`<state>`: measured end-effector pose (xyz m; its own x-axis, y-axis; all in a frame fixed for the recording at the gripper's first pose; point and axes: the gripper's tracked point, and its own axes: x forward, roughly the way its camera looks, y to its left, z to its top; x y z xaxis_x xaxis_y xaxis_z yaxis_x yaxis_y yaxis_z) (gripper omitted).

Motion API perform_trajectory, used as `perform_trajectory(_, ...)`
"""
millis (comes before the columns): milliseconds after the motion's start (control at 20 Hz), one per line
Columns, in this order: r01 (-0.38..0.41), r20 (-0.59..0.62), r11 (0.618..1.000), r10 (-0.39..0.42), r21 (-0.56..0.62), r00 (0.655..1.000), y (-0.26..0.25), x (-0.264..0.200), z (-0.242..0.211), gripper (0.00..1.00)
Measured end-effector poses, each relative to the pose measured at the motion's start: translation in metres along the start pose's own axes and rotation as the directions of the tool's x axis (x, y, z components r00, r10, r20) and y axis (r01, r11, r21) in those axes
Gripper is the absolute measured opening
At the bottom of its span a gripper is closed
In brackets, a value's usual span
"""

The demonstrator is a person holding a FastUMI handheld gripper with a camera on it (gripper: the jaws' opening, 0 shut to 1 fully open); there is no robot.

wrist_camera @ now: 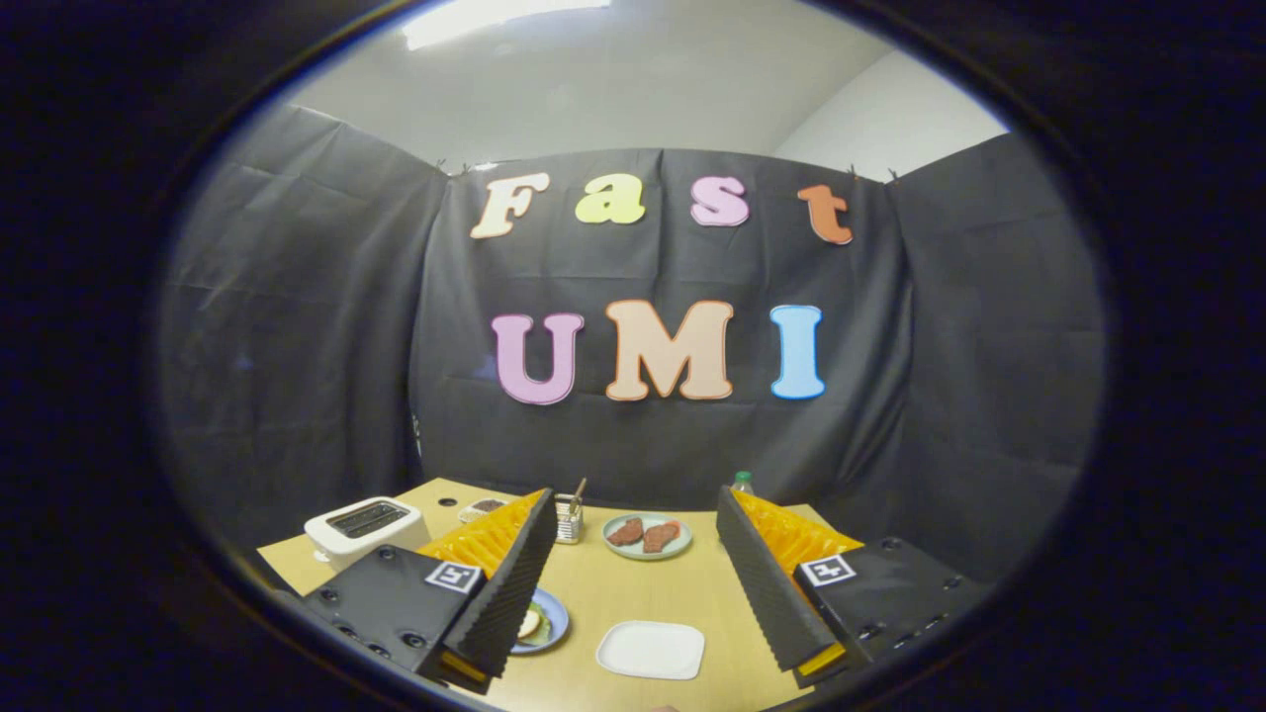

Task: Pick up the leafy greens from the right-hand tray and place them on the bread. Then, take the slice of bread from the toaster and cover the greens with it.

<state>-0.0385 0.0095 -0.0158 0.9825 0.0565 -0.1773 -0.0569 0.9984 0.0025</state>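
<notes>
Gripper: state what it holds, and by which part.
Nothing. The gripper is open, its fingers wide apart above the table, with the white plate between them.

Tool point(643, 593) fingers spread; bare table point(643, 588) between; toaster point(366, 529) flanks left.

Gripper point(643, 593) fingers spread wide, holding nothing, above wooden table point(682, 593). Between them: white rectangular tray point(651, 650) nearest, round plate point(647, 535) with two reddish-brown slices beyond at 12 o'clock. White toaster point(366, 529) at 10 o'clock. Blue plate point(542, 623) beside left finger.
</notes>
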Motion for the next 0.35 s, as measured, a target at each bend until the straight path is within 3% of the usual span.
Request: perform_trajectory(350, 0.063, 0.051, 0.998, -0.064, 0.019, 0.997, -0.013, -0.021, 0.017, 1.0)
